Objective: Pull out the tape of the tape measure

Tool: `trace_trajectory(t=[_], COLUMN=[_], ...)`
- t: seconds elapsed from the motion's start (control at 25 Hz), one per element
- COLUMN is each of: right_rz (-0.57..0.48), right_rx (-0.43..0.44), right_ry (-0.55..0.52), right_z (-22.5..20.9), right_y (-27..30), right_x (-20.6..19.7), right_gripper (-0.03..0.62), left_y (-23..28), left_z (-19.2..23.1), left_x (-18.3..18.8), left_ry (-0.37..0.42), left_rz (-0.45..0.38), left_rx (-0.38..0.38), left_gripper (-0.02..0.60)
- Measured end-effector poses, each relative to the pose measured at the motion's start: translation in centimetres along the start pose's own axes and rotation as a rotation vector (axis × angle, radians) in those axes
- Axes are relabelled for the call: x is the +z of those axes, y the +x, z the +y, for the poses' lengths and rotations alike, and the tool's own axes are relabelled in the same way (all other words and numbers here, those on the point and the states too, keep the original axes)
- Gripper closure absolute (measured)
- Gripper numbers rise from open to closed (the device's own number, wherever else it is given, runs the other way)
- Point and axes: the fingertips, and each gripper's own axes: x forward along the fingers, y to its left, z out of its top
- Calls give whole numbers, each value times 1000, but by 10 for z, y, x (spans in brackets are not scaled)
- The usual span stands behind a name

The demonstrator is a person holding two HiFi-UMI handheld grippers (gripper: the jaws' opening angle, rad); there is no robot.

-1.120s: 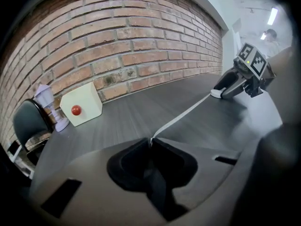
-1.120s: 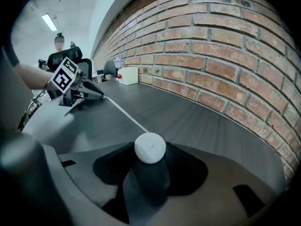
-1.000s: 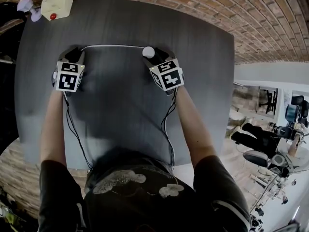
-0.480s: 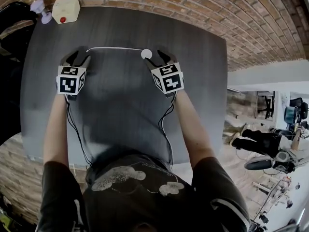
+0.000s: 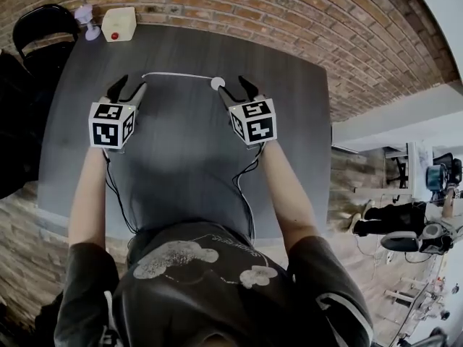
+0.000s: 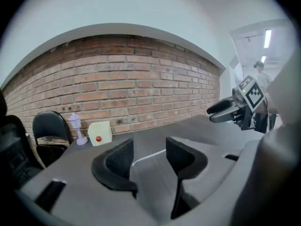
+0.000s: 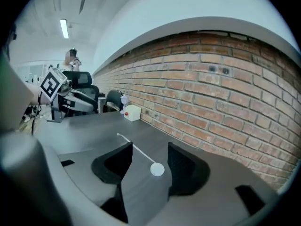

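My left tongs [image 5: 129,85], just opened, and right tongs [image 5: 233,85] gape empty above the counter [image 5: 181,165]. Near its far edge lies a small round white tape measure [image 5: 217,83], its thin tape [image 5: 177,75] drawn out, markings too small to read.

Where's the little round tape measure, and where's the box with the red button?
round tape measure [image 5: 218,83], head view, middle of its white case.
box with the red button [image 5: 119,22], head view, cream face above the button.

Left gripper view: only a short bit of tape [image 6: 149,157] shows between the jaws, the rest runs behind one jaw. Head view: near edge of the surface [image 5: 289,121] is hidden by the person's torso [image 5: 195,288]. Lilac thing [image 5: 85,14] by the wall is too small to identify.
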Motion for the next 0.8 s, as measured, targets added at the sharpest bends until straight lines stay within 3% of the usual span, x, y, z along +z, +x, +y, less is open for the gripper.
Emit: trace_trajectory(t=[0.24, 0.4, 0.68, 0.8], right_rz=[-76, -131, -195, -213], right_rx=[26, 5, 48, 66], right_ry=[-52, -65, 10, 44], right_z=[18, 24, 31, 31], right_y=[-58, -90, -143, -167], right_x=[23, 28, 21, 12], right_gripper=[361, 465, 542, 556], left_y=[-55, -87, -138, -157], left_z=[-37, -59, -89, -111], left_x=[26, 30, 26, 18], left_ry=[-1, -16, -38, -57], left_rz=[-77, -111, -164, -170], left_rx=[46, 79, 220, 241], left_gripper=[371, 411, 534, 566])
